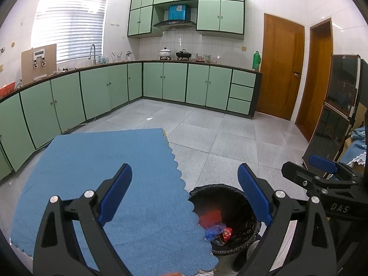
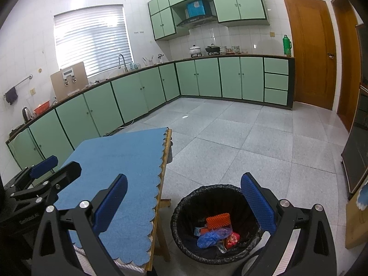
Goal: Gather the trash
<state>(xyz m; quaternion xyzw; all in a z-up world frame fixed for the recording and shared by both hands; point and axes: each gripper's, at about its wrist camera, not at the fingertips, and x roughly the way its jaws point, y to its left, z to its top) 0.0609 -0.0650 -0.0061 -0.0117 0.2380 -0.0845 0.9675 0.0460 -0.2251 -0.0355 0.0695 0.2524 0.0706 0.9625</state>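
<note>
Both tongs, left gripper [image 1: 184, 193] and right gripper [image 2: 184, 204], gape released; the black-lined round bin [image 2: 184, 207] holds crumpled wrappers [image 2: 216, 234], half hidden.

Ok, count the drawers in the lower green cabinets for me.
3, stacked at the counter's right end beside the wooden door: top drawer, middle drawer, bottom drawer. No others show.

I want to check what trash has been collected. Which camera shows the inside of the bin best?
The right wrist view: the bin is whole, with an orange ridged piece and blue wrapper visible. In the left wrist view the blue cloth covers its left side.
</note>
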